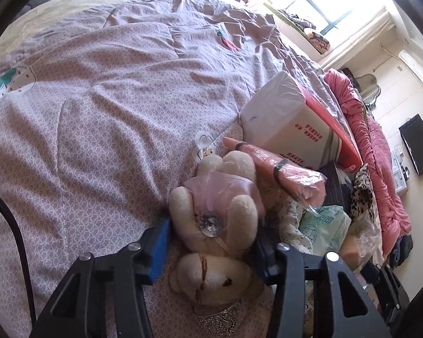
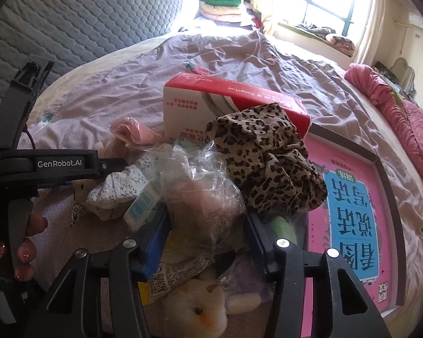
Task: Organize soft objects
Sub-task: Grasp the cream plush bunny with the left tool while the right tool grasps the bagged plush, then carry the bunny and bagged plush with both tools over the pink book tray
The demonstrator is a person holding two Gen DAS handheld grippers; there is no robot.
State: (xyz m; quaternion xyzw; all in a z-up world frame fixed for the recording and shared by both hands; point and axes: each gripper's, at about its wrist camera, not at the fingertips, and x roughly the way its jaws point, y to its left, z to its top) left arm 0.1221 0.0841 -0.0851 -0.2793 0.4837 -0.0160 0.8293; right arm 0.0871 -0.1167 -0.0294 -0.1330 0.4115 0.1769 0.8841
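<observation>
So the whole pile of soft stuff was sitting on the bed (image 1: 104, 107), bunched at the near right side of the quilt. The left gripper (image 1: 211, 239) had come in from the bear's head end, and its blue fingers (image 1: 160, 242) sat either side of the cream teddy bear (image 1: 211, 219) at the torso, narrowed to about body width, which makes sense since that's the squishiest part to pinch; the right finger looked pressed into the plush, so I'd call that a hold. The right gripper (image 2: 206, 231) had its fingers partly closed around a clear plastic bag (image 2: 203, 194) with something pinkish inside, though with all the crinkled film I honestly couldn't tell if it was squeezing yet. Container-wise: a dark-framed tray (image 2: 380, 169) lay right of the pile with a pink book (image 2: 349, 219) in it, and the leopard print cloth (image 2: 268, 163) drooped over its left edge. The red and white tissue box (image 2: 225, 104) sat closed at the far side of the pile.
</observation>
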